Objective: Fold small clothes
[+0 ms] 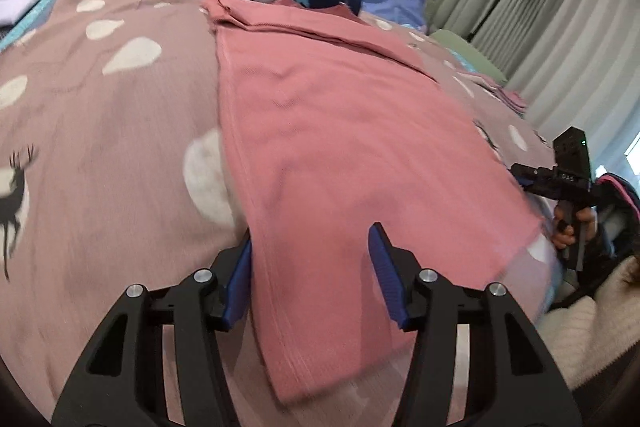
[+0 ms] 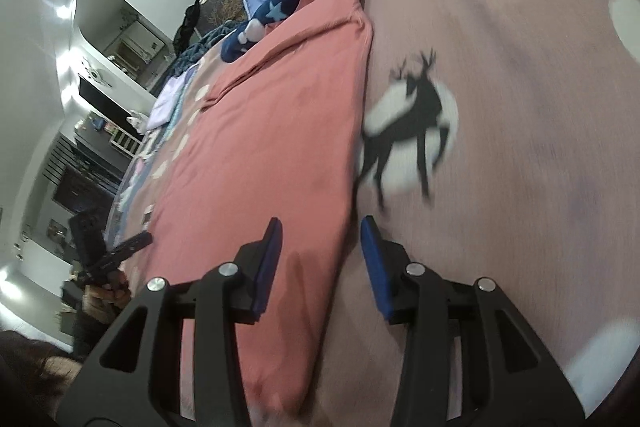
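Pink garment (image 1: 352,131) spread flat on the bed (image 1: 104,115), filling the centre of both views. Best gripped at both near corners evenly, edges kept aligned for a square fold. Left gripper (image 1: 310,267) and right gripper (image 2: 320,259) angled downward at the lower frame, fingers apart, straddling the garment's side edges, not clamped.

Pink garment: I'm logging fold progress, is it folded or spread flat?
Partly folded. The pink garment lies mostly flat on the bedspread, with layered folds doubled over along its far end.
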`<action>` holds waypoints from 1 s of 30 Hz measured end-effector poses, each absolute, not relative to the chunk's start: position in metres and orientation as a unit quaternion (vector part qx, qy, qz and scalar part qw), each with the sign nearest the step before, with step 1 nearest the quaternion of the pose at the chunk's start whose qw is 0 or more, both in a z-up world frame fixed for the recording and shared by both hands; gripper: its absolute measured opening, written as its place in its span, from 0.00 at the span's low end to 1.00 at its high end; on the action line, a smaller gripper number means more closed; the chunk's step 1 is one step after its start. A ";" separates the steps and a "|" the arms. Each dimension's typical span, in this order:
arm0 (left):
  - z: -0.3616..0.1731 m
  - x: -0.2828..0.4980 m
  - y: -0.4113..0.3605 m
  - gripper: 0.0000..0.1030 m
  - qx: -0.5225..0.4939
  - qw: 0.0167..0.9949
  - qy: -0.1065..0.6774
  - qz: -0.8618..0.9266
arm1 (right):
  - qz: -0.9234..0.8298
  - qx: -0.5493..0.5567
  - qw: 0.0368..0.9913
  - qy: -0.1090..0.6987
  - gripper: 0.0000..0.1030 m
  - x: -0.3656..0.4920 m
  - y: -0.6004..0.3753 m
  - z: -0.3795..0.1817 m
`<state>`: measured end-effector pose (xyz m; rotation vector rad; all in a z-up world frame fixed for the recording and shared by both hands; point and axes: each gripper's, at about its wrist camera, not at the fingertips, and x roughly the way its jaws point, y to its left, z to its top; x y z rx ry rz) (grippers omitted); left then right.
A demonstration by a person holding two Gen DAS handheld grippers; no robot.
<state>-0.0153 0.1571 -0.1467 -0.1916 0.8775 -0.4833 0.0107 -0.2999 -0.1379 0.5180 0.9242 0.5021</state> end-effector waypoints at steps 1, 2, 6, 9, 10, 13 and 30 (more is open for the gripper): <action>-0.147 -0.020 0.156 0.54 -0.093 0.870 0.421 -0.238 | 0.244 0.247 0.828 0.440 0.40 0.002 -0.300 -0.137; -0.147 -0.022 0.155 0.54 -0.092 0.870 0.421 -0.240 | 0.249 0.246 0.825 0.443 0.40 -0.003 -0.300 -0.137; -0.151 -0.009 0.150 0.54 -0.098 0.869 0.420 -0.242 | 0.268 0.246 0.820 0.443 0.49 -0.006 -0.294 -0.136; -0.151 0.001 0.144 0.54 -0.095 0.870 0.421 -0.240 | 0.273 0.253 0.816 0.443 0.50 0.007 -0.283 -0.136; -0.150 0.004 0.140 0.54 -0.089 0.870 0.422 -0.237 | 0.272 0.251 0.815 0.446 0.50 0.011 -0.278 -0.137; -0.149 -0.005 0.138 0.43 -0.066 0.872 0.425 -0.231 | 0.274 0.231 0.812 0.461 0.49 0.006 -0.274 -0.133; -0.070 -0.035 0.132 0.02 -0.082 0.914 0.292 -0.270 | 0.330 0.296 0.821 0.359 0.03 -0.015 -0.318 -0.059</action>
